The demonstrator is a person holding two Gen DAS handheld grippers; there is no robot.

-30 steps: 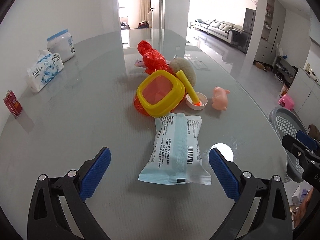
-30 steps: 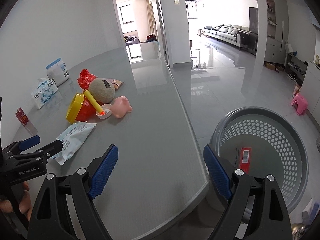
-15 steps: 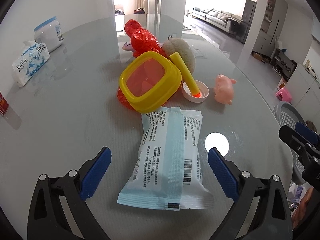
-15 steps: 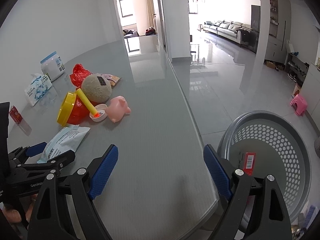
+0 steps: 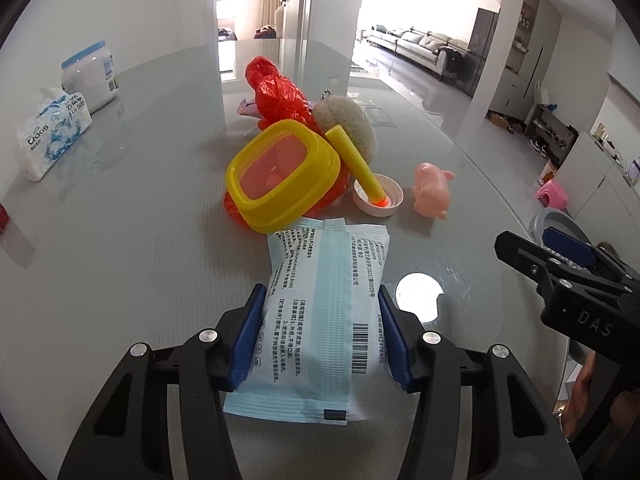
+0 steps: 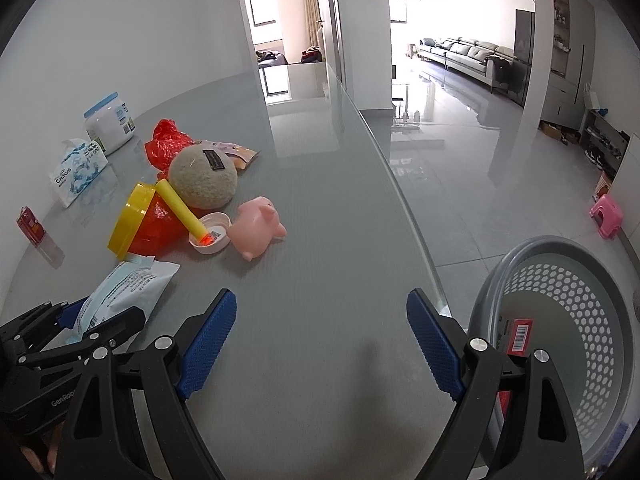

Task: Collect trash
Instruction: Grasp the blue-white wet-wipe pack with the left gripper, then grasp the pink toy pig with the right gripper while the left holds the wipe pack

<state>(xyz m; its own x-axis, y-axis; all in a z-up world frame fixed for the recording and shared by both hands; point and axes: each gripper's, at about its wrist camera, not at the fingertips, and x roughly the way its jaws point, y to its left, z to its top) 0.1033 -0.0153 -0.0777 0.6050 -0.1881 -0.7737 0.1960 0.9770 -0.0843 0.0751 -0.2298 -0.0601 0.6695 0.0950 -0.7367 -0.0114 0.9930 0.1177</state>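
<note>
Left gripper [image 5: 320, 336] pads clamp the blue packet [image 5: 320, 320] on both sides. Right gripper [image 6: 320, 344] spread wide over bare table [image 6: 312, 248] near its edge, basket [image 6: 560, 320] just beyond.

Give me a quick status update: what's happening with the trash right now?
Left gripper shut on light blue wrapper, flat on table. Right gripper open, empty. Grey bin beside table, path clear.

Left gripper [image 5: 320, 336] clamped on wipes packet [image 5: 324, 320]
</note>
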